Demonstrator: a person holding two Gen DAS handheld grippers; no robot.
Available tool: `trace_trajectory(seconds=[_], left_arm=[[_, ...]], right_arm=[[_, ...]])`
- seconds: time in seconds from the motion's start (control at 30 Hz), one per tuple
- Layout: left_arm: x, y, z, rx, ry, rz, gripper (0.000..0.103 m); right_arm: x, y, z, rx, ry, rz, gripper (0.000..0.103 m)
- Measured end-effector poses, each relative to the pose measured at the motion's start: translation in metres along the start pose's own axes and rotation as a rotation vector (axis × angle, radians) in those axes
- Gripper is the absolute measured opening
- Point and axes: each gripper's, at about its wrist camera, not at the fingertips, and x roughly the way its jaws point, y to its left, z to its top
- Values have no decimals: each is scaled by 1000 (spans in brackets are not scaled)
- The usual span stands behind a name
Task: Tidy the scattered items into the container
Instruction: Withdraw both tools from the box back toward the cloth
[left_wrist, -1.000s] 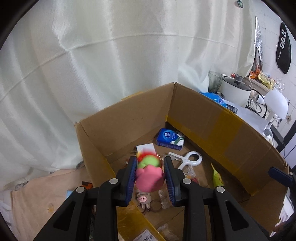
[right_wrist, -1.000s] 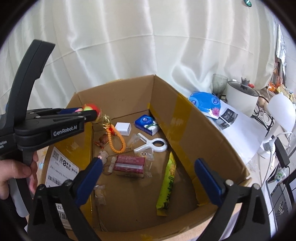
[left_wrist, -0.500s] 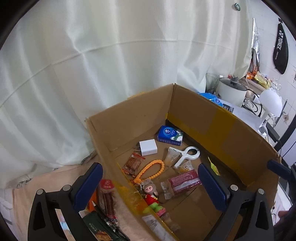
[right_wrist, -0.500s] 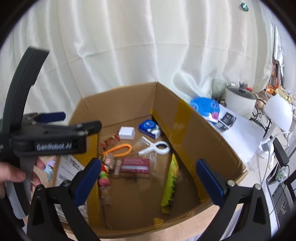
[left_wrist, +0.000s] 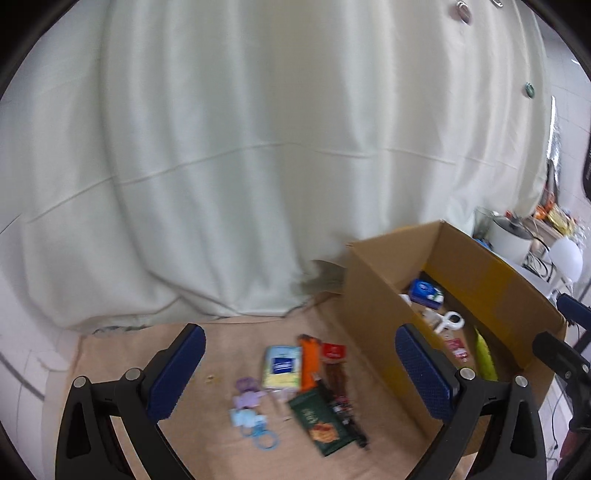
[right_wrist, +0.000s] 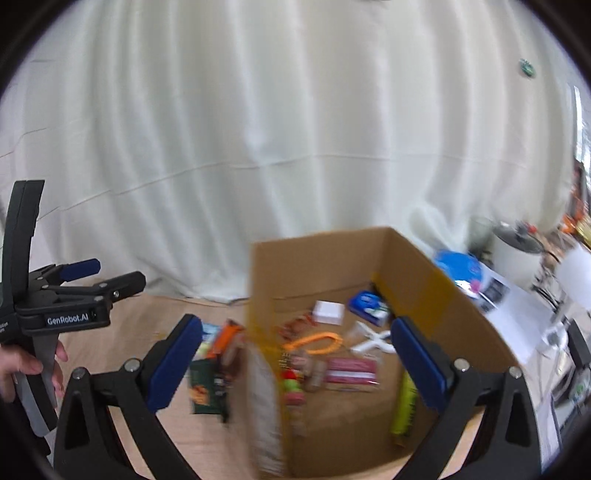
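Observation:
The cardboard box stands on the right of the tan cloth. It holds a blue tissue pack, a white clip, an orange bead chain, a red packet, a yellow-green packet and a pink-and-green doll. Left of the box lie a green packet, a yellow-blue tissue pack, an orange packet, a sausage snack and small purple and blue clips. My left gripper hangs open and empty above these loose items. My right gripper stands open and empty over the box's near left wall.
A white curtain closes off the back. Right of the box are a blue plate, a white rice cooker and papers. A hand holds the left gripper at the left edge of the right wrist view.
The left gripper opened and let go of the pink-and-green doll, which now lies in the box. It then swung left over the loose items. The right gripper drew back and rose a little.

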Motion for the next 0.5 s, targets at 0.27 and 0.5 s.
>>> trace_trajectory(seconds=[0.27, 0.5], left_arm=[[-27, 83, -34, -89, -2, 110, 103], [-7, 119, -73, -109, 79, 170, 103]], right_arm=[[4, 89, -4, -146, -45, 121, 103], [37, 137, -22, -169, 69, 192, 103]])
